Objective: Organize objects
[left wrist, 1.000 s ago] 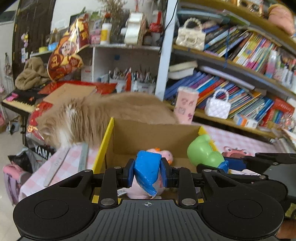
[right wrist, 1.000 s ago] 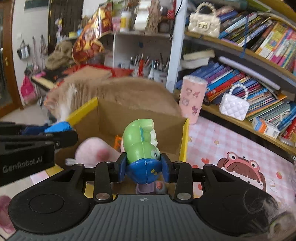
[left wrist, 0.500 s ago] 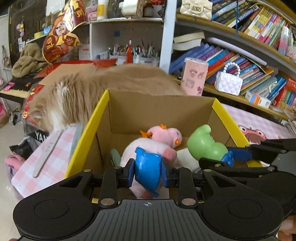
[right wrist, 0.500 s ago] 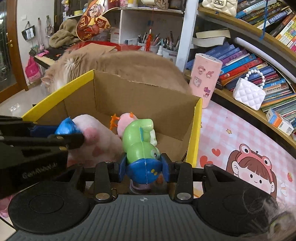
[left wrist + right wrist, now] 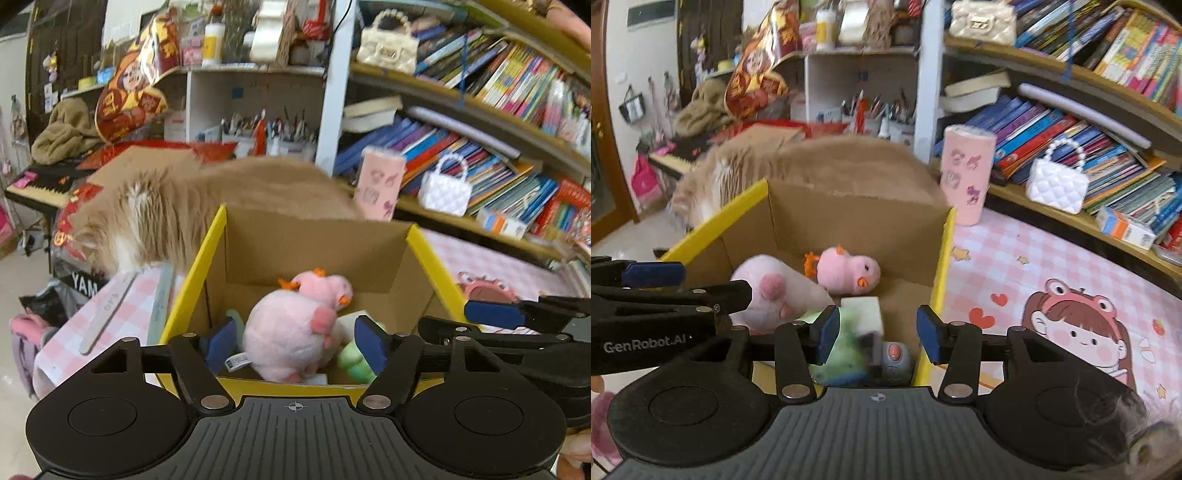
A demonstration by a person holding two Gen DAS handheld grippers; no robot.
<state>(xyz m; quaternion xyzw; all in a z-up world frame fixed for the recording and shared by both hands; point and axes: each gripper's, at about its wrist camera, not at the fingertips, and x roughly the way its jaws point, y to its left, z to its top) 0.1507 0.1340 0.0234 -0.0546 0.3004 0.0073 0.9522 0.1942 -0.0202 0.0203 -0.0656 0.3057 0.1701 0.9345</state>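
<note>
Grippers — two, one per hand, both poised over the near rim of the box.

Left gripper [image 5: 295,341]: jaws opening, blue pads set wide and pressing on nothing; the pink plush lies beyond and below the gap, inside the box.

Right gripper [image 5: 877,330]: jaws opening, pads apart; the green toy [image 5: 846,347] shows blurred just below the left pad, clear of the right pad, over the box's near right corner — not gripped.

Cardboard box [image 5: 317,243]: one, brown with yellow-edged side flaps, directly ahead of both grippers.

Contents of the box, counted:
- pink plush [image 5: 291,328], one large round body, nearest the left gripper.
- small pink plush [image 5: 849,271] with orange feet, one, farther back toward the rear wall.
- green toy, one, seen from the left wrist as a green lump just inside that gripper's right pad.
- pale block [image 5: 860,314], one, just beyond the right gripper's left pad; what it is cannot be told.
- grey round item [image 5: 895,360] with a pink spot, one, low between the right gripper's pads.

Beyond the box: one long-haired cat [image 5: 177,210], tan and white, behind the rear wall; one pink tumbler [image 5: 966,173] ahead and right; one white quilted handbag [image 5: 1056,184] on the lower bookshelf.

To the right of the right gripper: pink checked tablecloth [image 5: 1052,258] with one cartoon girl print.
</note>
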